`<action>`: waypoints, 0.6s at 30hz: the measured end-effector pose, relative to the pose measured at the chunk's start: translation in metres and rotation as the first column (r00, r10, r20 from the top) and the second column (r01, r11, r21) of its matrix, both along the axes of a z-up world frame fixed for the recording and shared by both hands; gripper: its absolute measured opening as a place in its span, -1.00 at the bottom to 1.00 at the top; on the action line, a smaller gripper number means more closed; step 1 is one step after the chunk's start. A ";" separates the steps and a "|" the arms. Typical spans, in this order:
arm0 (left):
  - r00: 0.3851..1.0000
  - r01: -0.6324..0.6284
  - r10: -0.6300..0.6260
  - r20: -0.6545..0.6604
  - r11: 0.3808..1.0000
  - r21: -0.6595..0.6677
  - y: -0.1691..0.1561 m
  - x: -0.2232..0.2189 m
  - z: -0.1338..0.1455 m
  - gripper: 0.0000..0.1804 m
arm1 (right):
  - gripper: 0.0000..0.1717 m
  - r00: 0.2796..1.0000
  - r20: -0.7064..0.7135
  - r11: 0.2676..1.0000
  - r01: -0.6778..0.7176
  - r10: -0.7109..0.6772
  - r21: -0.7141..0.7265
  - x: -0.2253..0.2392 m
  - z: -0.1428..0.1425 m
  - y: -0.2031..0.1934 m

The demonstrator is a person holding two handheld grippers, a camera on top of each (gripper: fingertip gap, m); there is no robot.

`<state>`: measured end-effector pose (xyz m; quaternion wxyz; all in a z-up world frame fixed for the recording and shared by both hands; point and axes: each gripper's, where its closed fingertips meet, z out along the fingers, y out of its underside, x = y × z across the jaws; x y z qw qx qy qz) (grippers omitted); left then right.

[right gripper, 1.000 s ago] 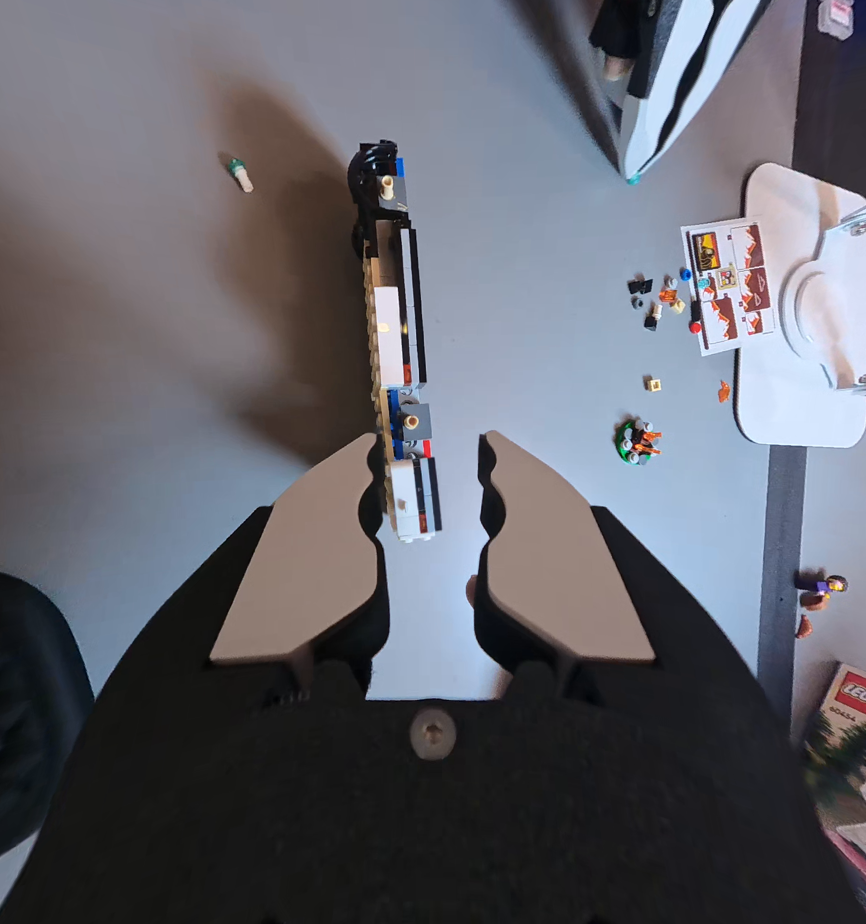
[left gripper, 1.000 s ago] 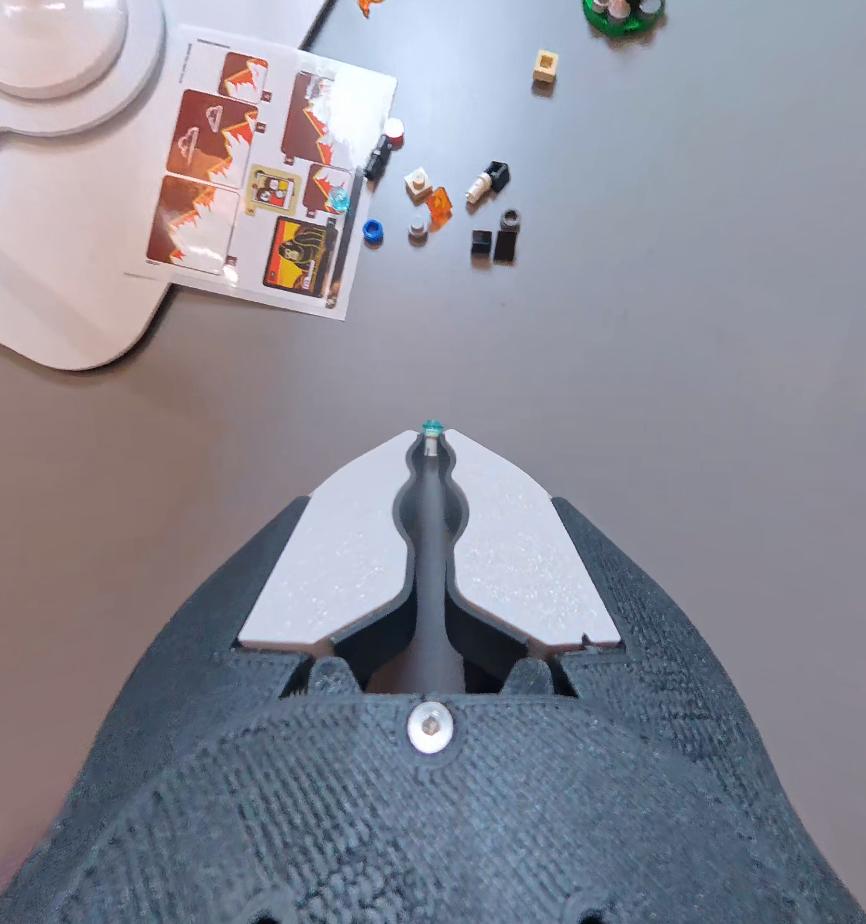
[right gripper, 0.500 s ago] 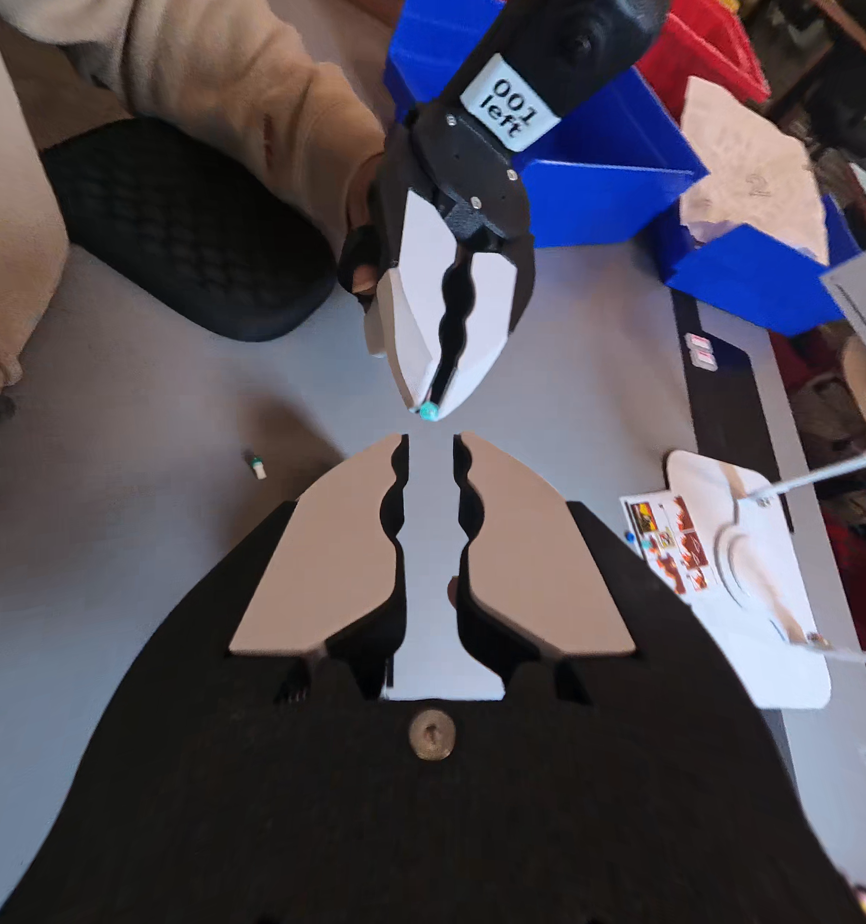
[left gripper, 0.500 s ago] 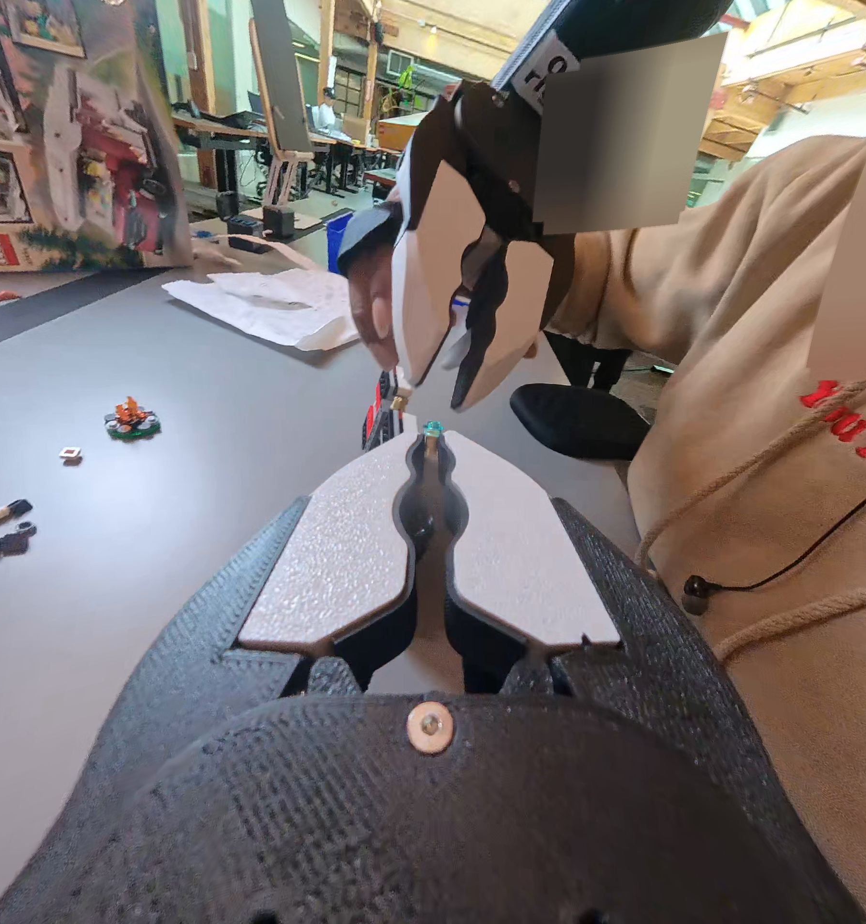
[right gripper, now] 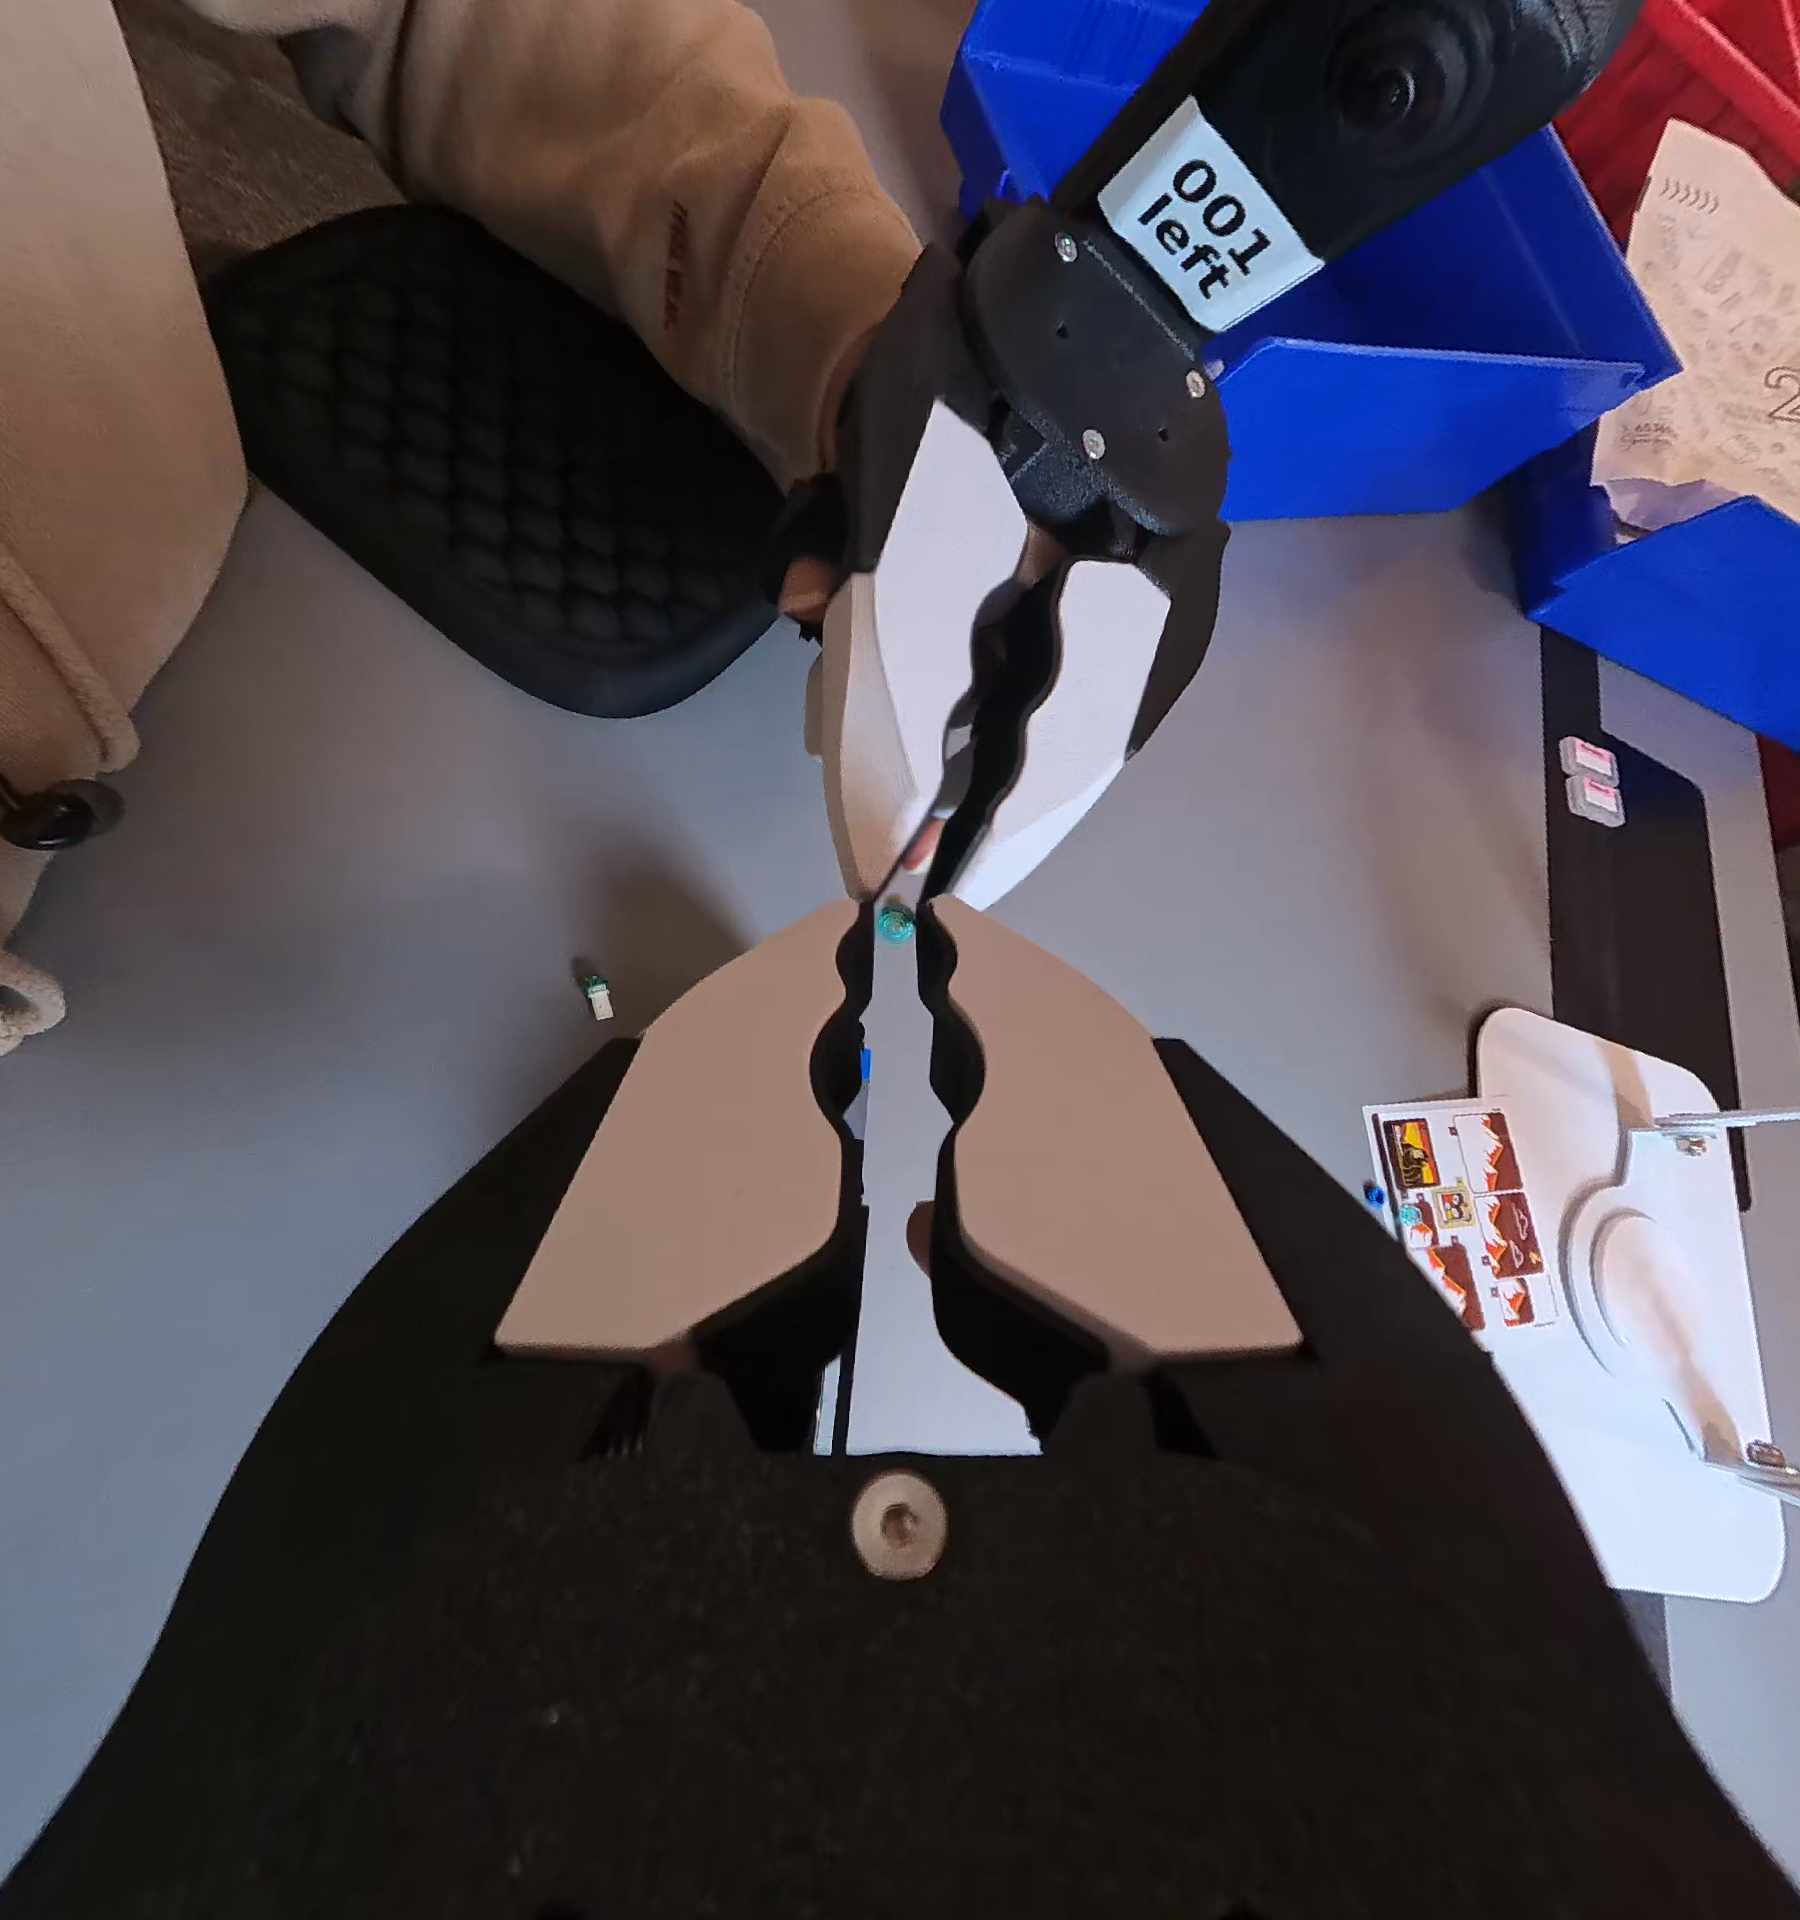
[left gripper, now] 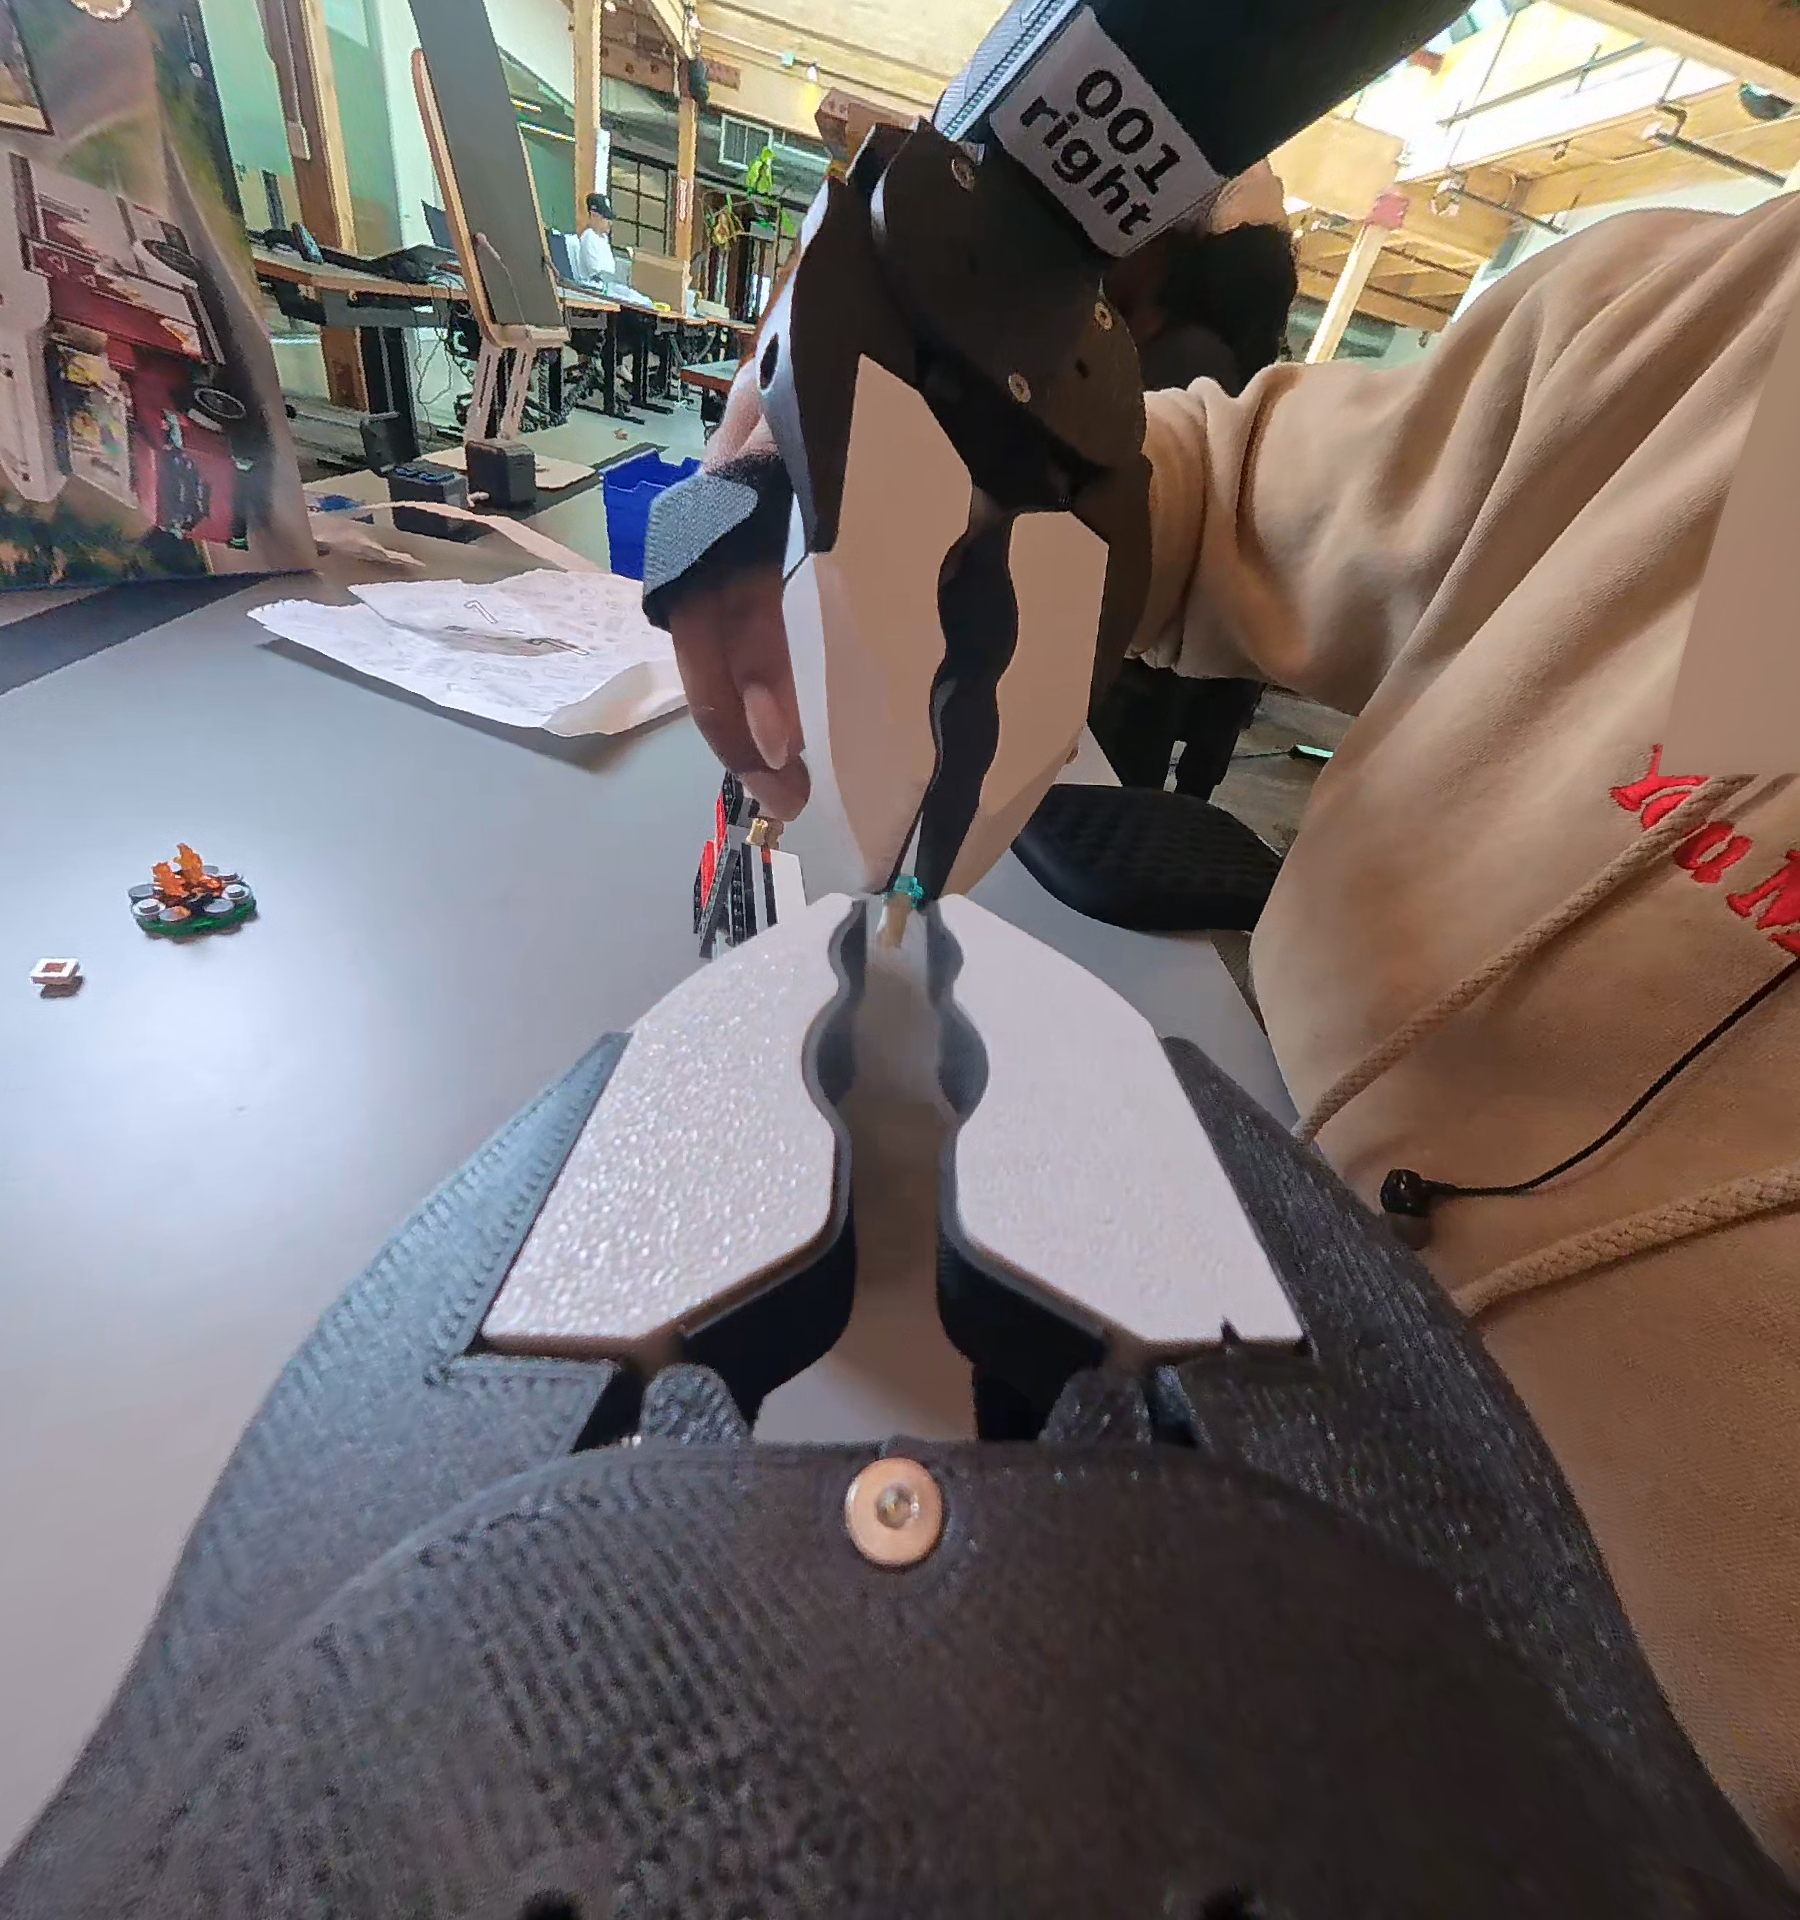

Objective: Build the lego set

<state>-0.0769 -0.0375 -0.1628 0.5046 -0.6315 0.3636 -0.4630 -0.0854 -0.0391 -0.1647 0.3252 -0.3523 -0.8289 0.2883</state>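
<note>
Both tongs meet tip to tip above the grey table [left gripper: 356, 1039]. My right gripper [right gripper: 894, 920] is nearly closed, tips pinching the teal cap of a small teal-capped peg [left gripper: 901, 899]. The left gripper [left gripper: 894, 914] is cracked open a slit, and the peg's pale stem stands between its fingers with a gap either side, so it isn't gripping. The peg is off the surface, at the junction of the two tips. On the table: a long brick build [left gripper: 735, 883] just behind the tips, a second teal-capped peg [right gripper: 595, 992] lying loose to the side, a campfire piece [left gripper: 189, 896] and a tan tile [left gripper: 54, 971] well apart. A sticker sheet [right gripper: 1462, 1216] overlaps a white base plate [right gripper: 1654, 1299]. A printed paper bag [left gripper: 480, 644] and the set box [left gripper: 96, 312] sit at the far edge, blue bins [right gripper: 1395, 416] at the other. A black chair seat [right gripper: 480, 457] sits beside a beige hoodie [left gripper: 1498, 623]. The room is an open workshop with desks [left gripper: 376, 281] and timber beams [left gripper: 1395, 260].
</note>
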 end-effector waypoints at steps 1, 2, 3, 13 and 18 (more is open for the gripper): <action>1.000 0.008 -0.008 -0.008 1.000 -0.009 0.000 -0.001 -0.002 -0.80 | -0.91 1.000 0.011 1.000 0.003 -0.003 0.004 0.001 -0.001 0.002; 0.999 0.005 -0.006 -0.051 1.000 -0.018 0.001 -0.003 -0.009 -0.73 | -0.91 1.000 0.019 1.000 0.007 -0.007 0.009 0.003 -0.002 0.004; 0.993 -0.023 0.021 -0.118 1.000 -0.012 0.006 -0.007 -0.020 -0.70 | -0.91 1.000 0.024 1.000 0.012 -0.012 0.010 0.005 -0.003 0.006; 0.820 -0.032 0.079 -0.567 0.995 0.093 0.020 0.007 -0.108 -0.78 | -0.91 0.989 0.138 0.998 0.042 -0.048 0.047 0.017 -0.026 0.014; 0.833 0.047 0.018 -0.552 0.993 0.104 0.019 0.023 -0.105 -0.79 | -0.91 0.982 0.173 0.997 0.068 -0.073 0.039 0.031 -0.031 0.019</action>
